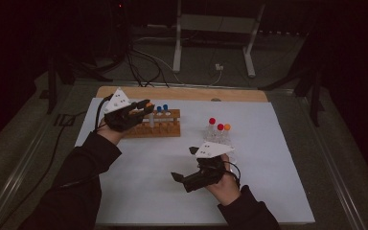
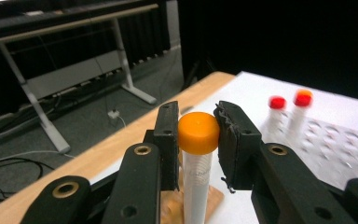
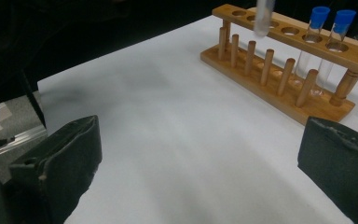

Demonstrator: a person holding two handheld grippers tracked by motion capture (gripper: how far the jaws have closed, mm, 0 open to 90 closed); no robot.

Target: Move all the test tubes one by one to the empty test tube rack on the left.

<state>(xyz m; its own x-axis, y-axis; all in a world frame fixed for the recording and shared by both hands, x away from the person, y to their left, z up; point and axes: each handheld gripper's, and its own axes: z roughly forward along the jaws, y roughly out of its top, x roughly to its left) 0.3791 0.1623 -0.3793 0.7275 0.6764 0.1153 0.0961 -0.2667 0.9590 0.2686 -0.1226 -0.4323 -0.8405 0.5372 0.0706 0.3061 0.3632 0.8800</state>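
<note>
Left gripper (image 2: 198, 135) clamped the orange-capped tube (image 2: 196, 163) by its cap, above the wooden rack (image 1: 158, 127) — best lowered upright into a free hole. Right gripper (image 1: 184, 165) rested wide open, empty.

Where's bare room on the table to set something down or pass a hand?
The sheet lies bare from the wooden rack to the near edge, left of the right gripper. More bare room right of the clear rack. It's crowded around the wooden rack, where the left gripper holds the orange-capped tube.
</note>
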